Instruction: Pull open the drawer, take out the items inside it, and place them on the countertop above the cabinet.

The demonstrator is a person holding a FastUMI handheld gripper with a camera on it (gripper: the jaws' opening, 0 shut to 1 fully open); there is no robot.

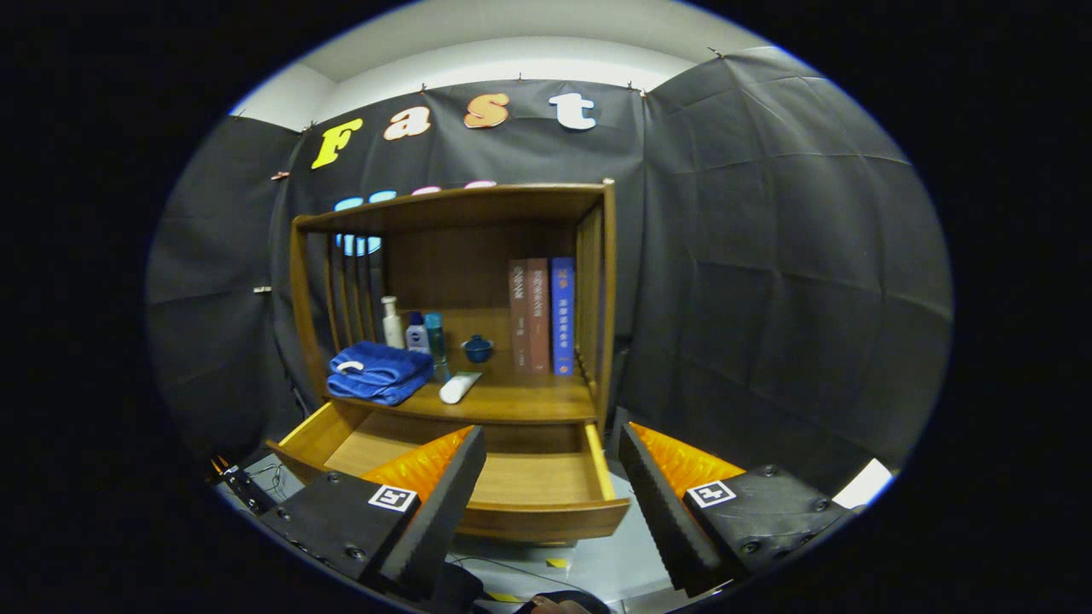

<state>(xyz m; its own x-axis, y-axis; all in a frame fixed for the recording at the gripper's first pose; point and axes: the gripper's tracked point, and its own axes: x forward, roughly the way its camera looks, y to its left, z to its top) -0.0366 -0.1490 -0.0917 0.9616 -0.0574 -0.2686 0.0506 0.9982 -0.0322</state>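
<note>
your gripper has black fingers with orange backs, each body wearing a small black-and-white square marker, spread wide with nothing between them. the cabinet and its pulled-out drawer are warm brown wood. on the countertop you have a deep blue folded towel, a white remote-shaped thing, a small dark blue pot, and two brown books beside a blue one.

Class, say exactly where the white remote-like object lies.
In the gripper view, the white remote-like object lies on the countertop, just right of the folded blue towel.
</note>
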